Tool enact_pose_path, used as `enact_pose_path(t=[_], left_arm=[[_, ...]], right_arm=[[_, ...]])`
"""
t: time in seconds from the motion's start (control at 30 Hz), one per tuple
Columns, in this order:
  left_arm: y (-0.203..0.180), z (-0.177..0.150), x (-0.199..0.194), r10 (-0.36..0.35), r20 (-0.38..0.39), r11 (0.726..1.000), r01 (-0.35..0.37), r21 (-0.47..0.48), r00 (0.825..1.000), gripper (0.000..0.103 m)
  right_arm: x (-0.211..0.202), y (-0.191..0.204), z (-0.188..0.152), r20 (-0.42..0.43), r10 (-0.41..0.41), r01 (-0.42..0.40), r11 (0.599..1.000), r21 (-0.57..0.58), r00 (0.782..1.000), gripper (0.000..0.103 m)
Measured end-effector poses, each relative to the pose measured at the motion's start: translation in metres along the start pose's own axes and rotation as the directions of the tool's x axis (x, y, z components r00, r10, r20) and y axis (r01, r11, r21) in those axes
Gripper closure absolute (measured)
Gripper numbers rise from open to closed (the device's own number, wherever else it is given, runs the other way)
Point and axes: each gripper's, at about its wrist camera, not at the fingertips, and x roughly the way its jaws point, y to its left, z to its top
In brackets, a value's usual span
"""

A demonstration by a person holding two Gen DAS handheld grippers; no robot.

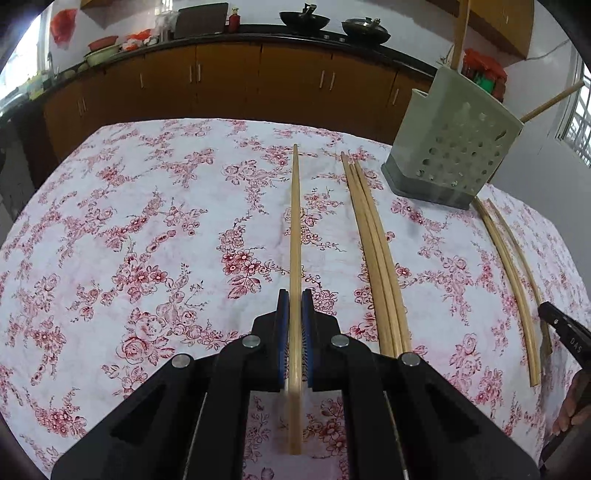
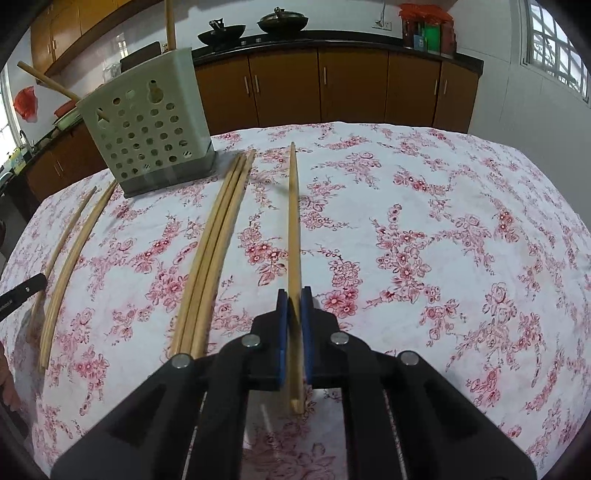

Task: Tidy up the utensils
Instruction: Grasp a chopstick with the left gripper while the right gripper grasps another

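Observation:
My left gripper (image 1: 294, 301) is shut on a wooden chopstick (image 1: 295, 229) that points away over the floral tablecloth. My right gripper (image 2: 294, 299) is shut on another wooden chopstick (image 2: 294, 221), also pointing away. A pale green perforated utensil holder (image 1: 456, 144) stands at the far right in the left wrist view, and it shows at the far left in the right wrist view (image 2: 147, 125), with two chopsticks standing in it. Three loose chopsticks (image 1: 373, 251) lie together on the cloth, also seen in the right wrist view (image 2: 214, 251). Two more chopsticks (image 1: 513, 277) lie apart beside the holder.
The table with the floral cloth (image 1: 129, 240) fills both views. Brown kitchen cabinets (image 1: 229, 77) with a dark counter and woks (image 1: 304, 18) run behind it. The other gripper's tip (image 1: 561, 328) shows at the right edge of the left wrist view.

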Motion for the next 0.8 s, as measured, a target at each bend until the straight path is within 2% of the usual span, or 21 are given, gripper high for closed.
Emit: enact_pose_path(t=[0.27, 0.8], left_arm=[[-0.009, -0.001, -0.001, 0.034, -0.001, 0.999, -0.034, 0.025, 0.999, 0.094], [-0.01, -0.001, 0.0, 0.027, -0.001, 0.999, -0.027, 0.019, 1.0, 0.094]], right_arm=[[0.0, 0.003, 0.0, 0.0, -0.011, 0.011, 1.0, -0.008, 1.0, 0.094], [0.0, 0.002, -0.001, 0.0, -0.01, 0.01, 1.0, -0.008, 1.0, 0.094]])
